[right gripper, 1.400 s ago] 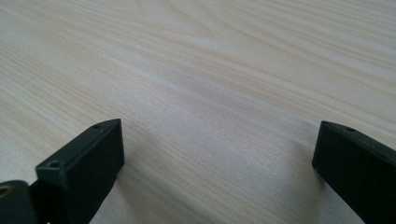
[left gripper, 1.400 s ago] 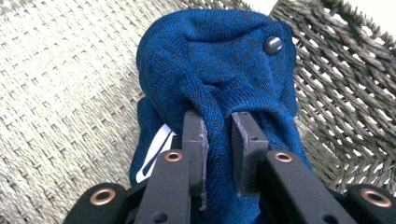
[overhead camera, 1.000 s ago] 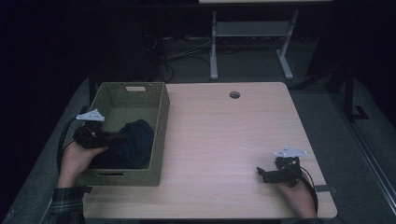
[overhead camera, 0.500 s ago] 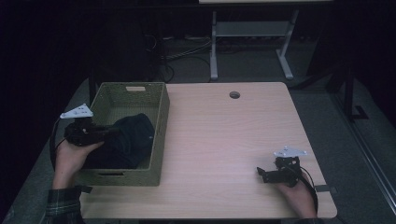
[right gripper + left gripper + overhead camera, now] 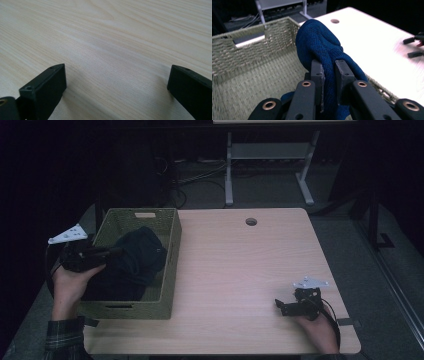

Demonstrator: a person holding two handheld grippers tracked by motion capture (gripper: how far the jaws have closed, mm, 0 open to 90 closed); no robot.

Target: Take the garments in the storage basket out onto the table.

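Right claw (image 5: pixel 281 306): released, jaws wide apart with nothing between them; low over the bare desk (image 5: pixel 240 270) near its front right corner.
Right hand (image 5: pixel 316 330): at the desk's front edge, holding that claw.
Left claw (image 5: pixel 329 72): clenched on a fold of the blue knitted cloth (image 5: pixel 319 42); both pads press into the fabric.
Left hand (image 5: pixel 72 282): at the basket's left wall, holding that claw above the rim.
Blue knitted cloth: gripped part lifted above the basket floor; the rest hangs down inside the basket.
Basket (image 5: pixel 167 270): woven, green, on the left side of the desk.
Desk hole (image 5: pixel 251 222): round, near the far edge.
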